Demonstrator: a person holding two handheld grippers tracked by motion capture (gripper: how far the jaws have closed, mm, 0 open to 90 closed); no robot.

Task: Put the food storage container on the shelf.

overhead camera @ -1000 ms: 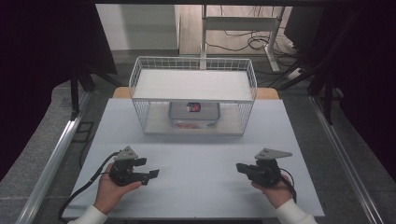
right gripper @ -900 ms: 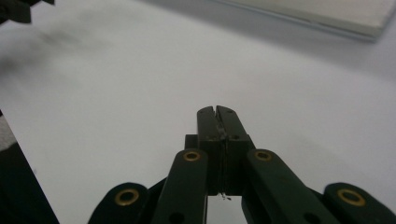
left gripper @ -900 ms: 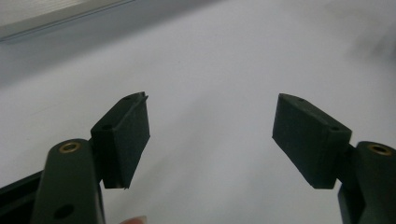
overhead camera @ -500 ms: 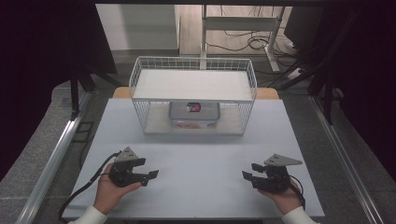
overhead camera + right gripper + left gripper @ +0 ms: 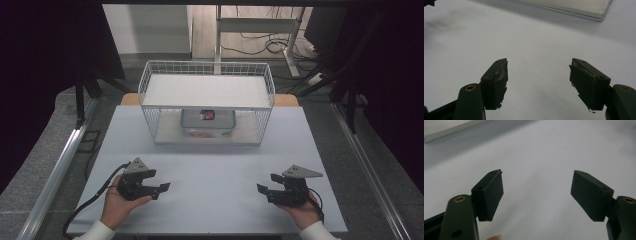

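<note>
The right tongs (image 5: 266, 189) have drifted outward and nearer the surface's (image 5: 215, 165) front edge; the left tongs (image 5: 161, 189) barely moved. Both rest low in the hands, jaws wide apart, empty, well short of the wire basket (image 5: 207, 102) holding a lidded container (image 5: 207, 121).

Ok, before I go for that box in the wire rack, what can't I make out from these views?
- Container, high view: too small and behind the wire rack mesh; its contents and the red label can't be read.
- Rack's lower level, high view: back part shadowed by the upper shelf.
- Rack base edge, right gripper view: cut off by the top edge.
- Left gripper and right gripper: jaws apart, nothing between them.
</note>
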